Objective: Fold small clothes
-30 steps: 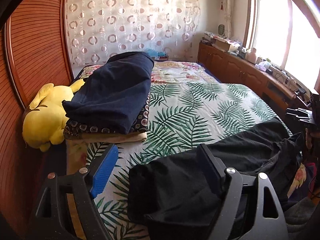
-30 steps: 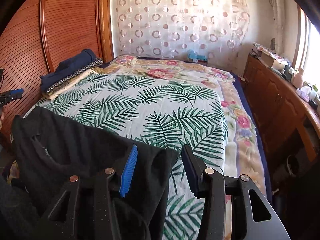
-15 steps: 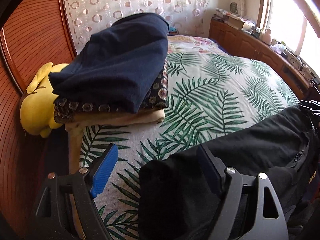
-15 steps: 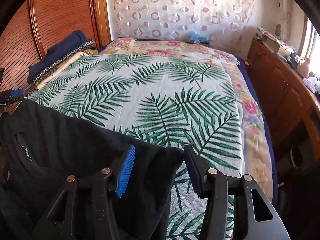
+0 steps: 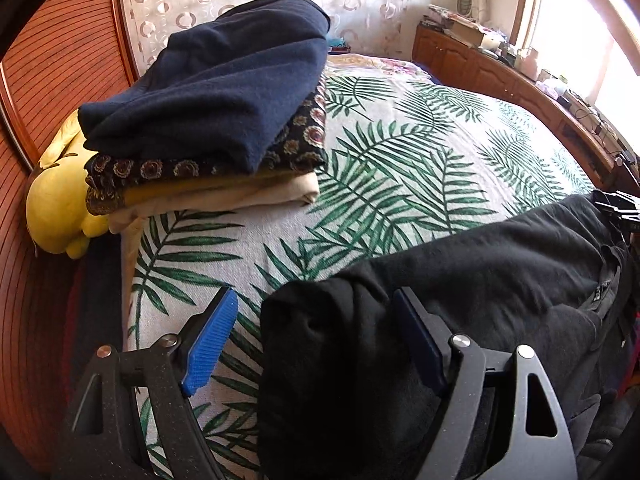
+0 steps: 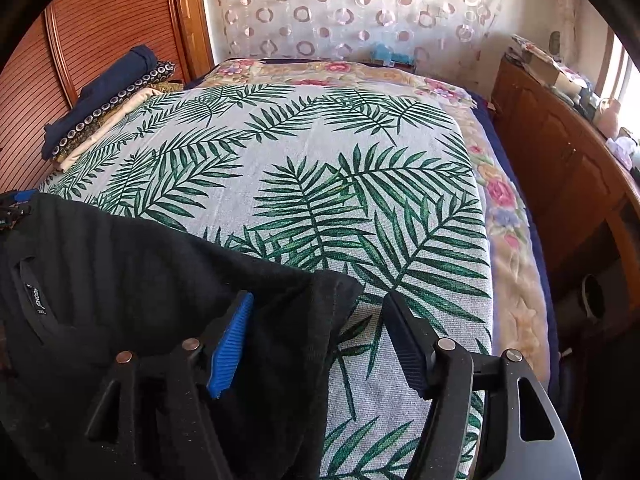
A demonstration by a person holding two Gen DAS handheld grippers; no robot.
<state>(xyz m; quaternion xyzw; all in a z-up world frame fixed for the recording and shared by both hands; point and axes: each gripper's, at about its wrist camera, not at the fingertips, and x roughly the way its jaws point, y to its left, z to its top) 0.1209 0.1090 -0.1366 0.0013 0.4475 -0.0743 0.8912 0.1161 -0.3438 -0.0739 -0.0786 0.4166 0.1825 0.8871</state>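
Right tongs (image 6: pixel 316 344) just widened | black garment (image 6: pixel 140 264) between, unpinched | left tongs (image 5: pixel 316 344) wide

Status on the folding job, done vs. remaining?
Done: a stack of folded clothes sits at the bed's far-left corner. In hand: the black garment lies unfolded at the near edge, between the open left gripper and right gripper, whose jaws just opened. Left: folding and stacking it.
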